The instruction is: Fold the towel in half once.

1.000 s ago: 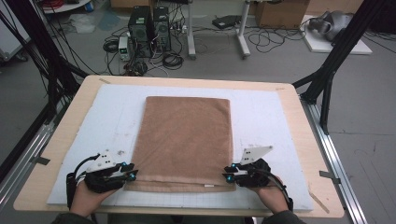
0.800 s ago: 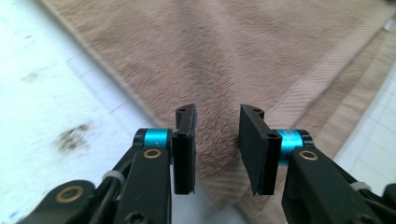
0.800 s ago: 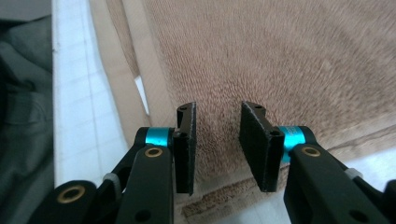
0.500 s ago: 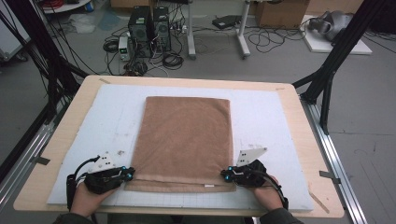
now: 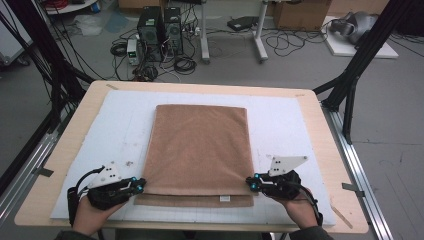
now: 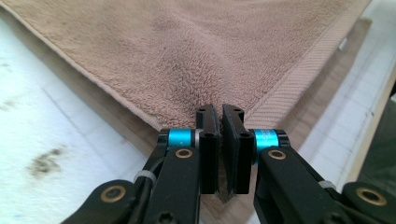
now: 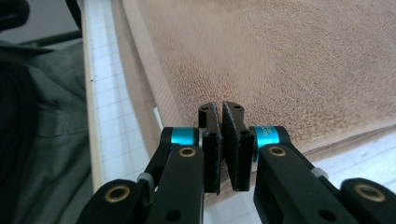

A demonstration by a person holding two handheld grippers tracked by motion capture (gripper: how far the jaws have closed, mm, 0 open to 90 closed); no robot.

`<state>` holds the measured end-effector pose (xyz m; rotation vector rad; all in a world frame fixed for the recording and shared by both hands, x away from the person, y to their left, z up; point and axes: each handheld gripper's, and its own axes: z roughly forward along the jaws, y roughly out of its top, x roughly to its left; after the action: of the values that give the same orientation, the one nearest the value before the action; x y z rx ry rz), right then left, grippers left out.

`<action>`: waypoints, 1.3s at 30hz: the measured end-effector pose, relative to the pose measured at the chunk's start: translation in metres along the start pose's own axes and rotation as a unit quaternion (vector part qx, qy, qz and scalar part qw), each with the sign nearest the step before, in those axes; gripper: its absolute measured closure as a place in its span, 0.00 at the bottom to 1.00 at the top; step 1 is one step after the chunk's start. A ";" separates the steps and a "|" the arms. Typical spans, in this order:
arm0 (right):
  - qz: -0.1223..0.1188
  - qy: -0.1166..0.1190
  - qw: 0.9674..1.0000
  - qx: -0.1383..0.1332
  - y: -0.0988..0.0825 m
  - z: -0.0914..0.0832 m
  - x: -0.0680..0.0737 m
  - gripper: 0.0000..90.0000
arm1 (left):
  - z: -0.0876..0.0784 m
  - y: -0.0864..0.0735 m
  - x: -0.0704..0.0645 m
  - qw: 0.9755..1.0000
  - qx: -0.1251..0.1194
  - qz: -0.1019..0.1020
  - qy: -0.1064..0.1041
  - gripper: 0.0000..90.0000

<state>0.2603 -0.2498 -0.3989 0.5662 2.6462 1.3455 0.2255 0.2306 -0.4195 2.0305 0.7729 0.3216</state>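
Observation:
A brown towel [image 5: 200, 150] lies folded flat on the white mat [image 5: 110, 125], long side running away from me. Its lower layer sticks out along the near edge, with a small white label [image 5: 225, 199] on it. My left gripper [image 5: 141, 186] is at the near left corner of the upper layer. In the left gripper view its jaws [image 6: 220, 112] are shut on that corner, and the towel [image 6: 196, 42] puckers toward them. My right gripper [image 5: 250, 184] is at the near right corner, and in the right gripper view it [image 7: 220, 108] pinches the towel's [image 7: 289, 56] edge.
The mat covers most of a wooden table [image 5: 325, 130], with bare mat on both sides of the towel. Black frame poles [image 5: 360, 65] rise at the table's far left and right. Computer towers [image 5: 160, 27] and cables sit on the floor beyond.
Both pairs of jaws have closed on the towel's near corners. The right gripper has lifted and tilted a little, so its grey plate shows larger. The left hand has stayed put.

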 end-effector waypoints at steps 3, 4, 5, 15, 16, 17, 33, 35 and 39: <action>0.005 0.008 1.000 0.005 -0.010 0.003 0.003 0.96 | 0.001 -0.008 -0.001 1.000 0.010 -0.004 -0.007 0.94; 0.008 0.013 1.000 0.010 -0.013 0.004 0.005 0.96 | 0.002 -0.011 -0.002 1.000 0.010 -0.009 -0.008 0.94; 0.012 0.016 1.000 0.013 -0.016 0.005 0.006 0.96 | 0.002 -0.013 -0.003 1.000 0.011 -0.008 -0.008 0.94; 0.045 0.026 0.999 0.013 -0.030 0.018 0.002 0.70 | 0.008 -0.018 0.002 1.000 0.011 -0.013 0.002 0.73; 0.053 0.020 0.998 0.010 -0.029 0.017 0.001 0.67 | 0.008 -0.016 0.003 1.000 0.009 -0.012 0.005 0.71; 0.055 0.016 0.998 0.004 -0.029 0.017 -0.002 0.64 | 0.008 -0.015 0.004 1.000 0.006 -0.013 0.007 0.68; 0.084 -0.052 0.995 -0.021 -0.007 0.022 -0.035 0.34 | 0.017 0.012 0.028 0.999 -0.018 -0.024 0.017 0.47; 0.086 -0.053 0.995 -0.026 -0.002 0.024 -0.039 0.33 | 0.017 0.017 0.032 0.999 -0.018 -0.026 0.019 0.44; 0.082 -0.062 0.994 -0.021 0.007 0.028 -0.048 0.32 | 0.018 0.025 0.040 0.999 -0.027 -0.030 0.028 0.43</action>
<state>0.3137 -0.2430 -0.4130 0.8497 2.5137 1.3549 0.2754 0.2342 -0.4113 1.9517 0.8491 0.3611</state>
